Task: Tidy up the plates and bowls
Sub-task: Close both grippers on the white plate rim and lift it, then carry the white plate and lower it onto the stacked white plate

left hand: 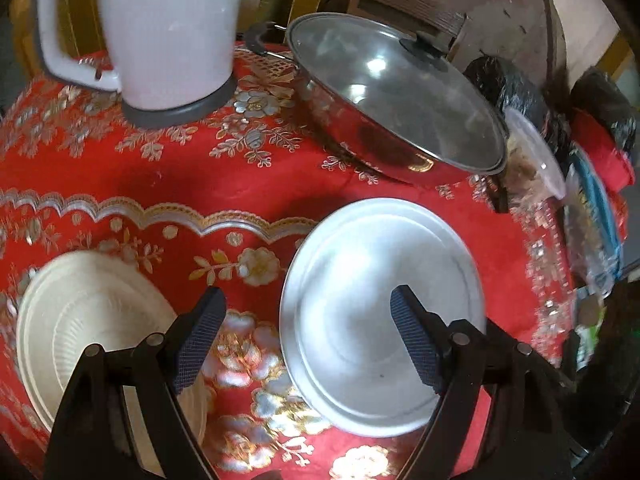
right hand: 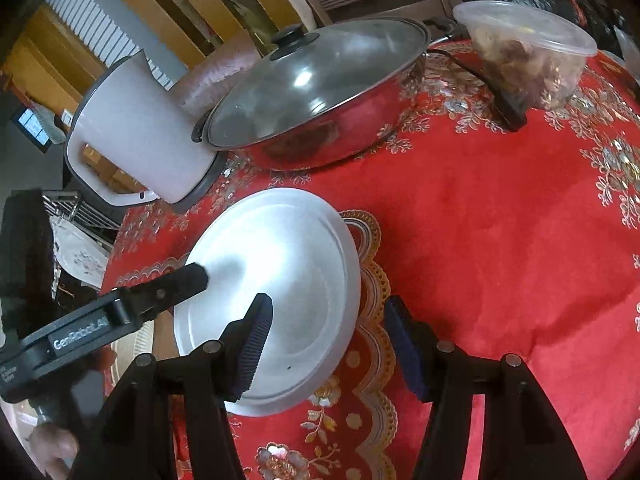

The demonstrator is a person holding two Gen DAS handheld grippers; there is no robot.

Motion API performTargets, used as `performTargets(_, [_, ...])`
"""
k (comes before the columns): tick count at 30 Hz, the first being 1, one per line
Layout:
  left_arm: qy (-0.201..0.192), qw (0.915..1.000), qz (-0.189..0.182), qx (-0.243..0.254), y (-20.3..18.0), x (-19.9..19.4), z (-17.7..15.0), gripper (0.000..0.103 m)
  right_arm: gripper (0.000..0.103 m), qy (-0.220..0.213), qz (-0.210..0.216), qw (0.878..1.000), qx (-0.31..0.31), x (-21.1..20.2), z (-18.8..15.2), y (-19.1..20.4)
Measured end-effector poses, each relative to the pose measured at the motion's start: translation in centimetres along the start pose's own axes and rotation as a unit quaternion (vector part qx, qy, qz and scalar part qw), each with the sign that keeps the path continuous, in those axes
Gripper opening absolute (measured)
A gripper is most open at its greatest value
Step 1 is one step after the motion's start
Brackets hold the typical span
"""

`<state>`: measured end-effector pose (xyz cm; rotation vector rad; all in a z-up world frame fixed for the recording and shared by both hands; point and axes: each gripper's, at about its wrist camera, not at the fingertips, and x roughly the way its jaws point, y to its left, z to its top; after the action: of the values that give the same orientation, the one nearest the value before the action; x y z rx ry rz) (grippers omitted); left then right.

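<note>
Worktop (right hand: 500, 240) under red floral cloth; lidded steel wok (left hand: 384, 96) at far side, white kettle (left hand: 168, 36) beside it; metal plate (left hand: 380, 292) lies flat on cloth near front; cream ribbed plate (left hand: 68, 320) apart to its left; left tool (left hand: 308, 336) released, jaws wide above plate gap; right tool (right hand: 328, 344) released, straddling metal plate's right rim.
</note>
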<state>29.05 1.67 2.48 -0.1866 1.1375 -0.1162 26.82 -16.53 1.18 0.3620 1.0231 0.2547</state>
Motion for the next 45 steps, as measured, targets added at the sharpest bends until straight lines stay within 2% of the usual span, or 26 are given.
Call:
performTargets(1, [0.0, 1.0, 0.004, 0.003, -0.1, 0.2, 0.0, 0.065, 0.045, -0.002, 0.0, 1.0, -0.003, 0.1, 0.1, 0.1])
performTargets(2, [0.005, 0.9999, 0.007, 0.006, -0.2, 0.5, 0.0, 0.051, 0.034, -0.005, 0.001, 1.0, -0.005, 0.2, 0.0, 0.2])
performTargets(3, [0.016, 0.9998, 0.008, 0.006, -0.2, 0.9, -0.1, 0.029, 0.029, -0.006, 0.002, 1.0, -0.007, 0.2, 0.0, 0.2])
performTargets(4, [0.023, 0.9997, 0.011, 0.005, -0.1, 1.3, -0.1, 0.022, 0.028, -0.007, 0.002, 1.0, -0.007, 0.3, 0.0, 0.1])
performTargets(7, [0.021, 0.999, 0.036, 0.016, -0.3, 1.9, -0.5, 0.012, 0.019, -0.011, -0.01, 1.0, -0.017, 0.5, 0.0, 0.0])
performTargets(9, [0.021, 0.9994, 0.028, 0.009, 0.0, 1.7, -0.7, 0.012, 0.012, -0.011, -0.01, 1.0, -0.019, 0.4, -0.1, -0.3])
performTargets(16, [0.014, 0.9997, 0.015, 0.017, -0.9, -0.6, -2.6, 0.011, 0.012, -0.022, -0.016, 0.999, -0.034, -1.8, -1.3, -0.4])
performTargets(22, [0.002, 0.9997, 0.0, 0.024, -0.8, -4.8, -5.3, 0.011, 0.012, -0.036, -0.006, 0.998, -0.054, -5.9, -3.2, 1.2])
performTargets(29, [-0.016, 0.9994, -0.006, 0.029, 0.5, -9.2, -8.6, 0.011, 0.012, -0.047, 0.009, 0.996, -0.079, -9.8, -6.8, 3.7])
performTargets(36, [-0.038, 0.9989, -0.011, 0.024, 3.2, -14.6, -12.7, 0.011, 0.016, -0.047, 0.032, 0.992, -0.114, -13.0, -11.0, 7.0])
performTargets(45, [-0.066, 0.9975, 0.011, -0.02, 10.4, -20.5, -18.3, 0.011, 0.016, -0.03, 0.085, 0.981, -0.171, -13.7, -16.2, 14.3])
